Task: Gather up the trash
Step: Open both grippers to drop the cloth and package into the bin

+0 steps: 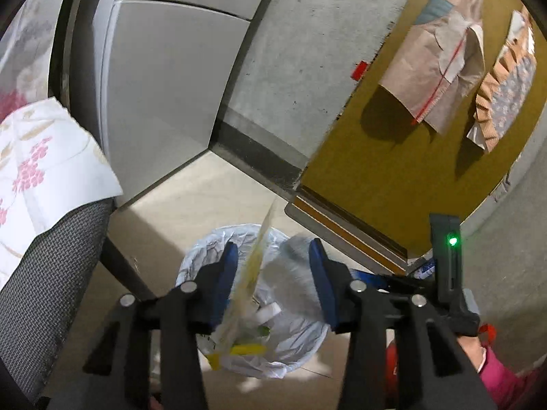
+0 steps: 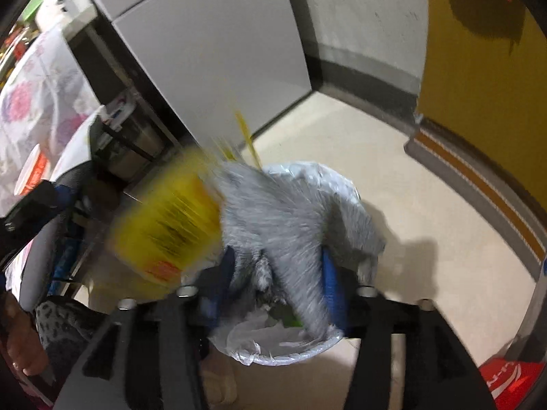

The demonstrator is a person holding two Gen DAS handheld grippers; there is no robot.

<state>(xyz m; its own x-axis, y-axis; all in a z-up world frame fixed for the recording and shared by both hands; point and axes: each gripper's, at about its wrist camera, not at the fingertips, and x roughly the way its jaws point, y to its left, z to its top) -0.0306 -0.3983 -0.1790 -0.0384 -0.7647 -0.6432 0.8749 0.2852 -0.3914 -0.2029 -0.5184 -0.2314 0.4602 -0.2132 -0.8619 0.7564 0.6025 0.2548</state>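
Both tongs point steeply down over the lined trash bin on the floor. The left tongs stand wide apart, gripping nothing; a thin yellow wrapper hangs edge-on between the blue pads, close to the left one, above the bin's mouth. The right tongs are also spread wide, with a blurred grey crumpled bag lying loose between the pads, over the bin; whether it touches either pad I cannot tell. To the left of them the yellow wrapper shows as a smeared yellow sheet. A hand in a pink sleeve holds the right tool's grip.
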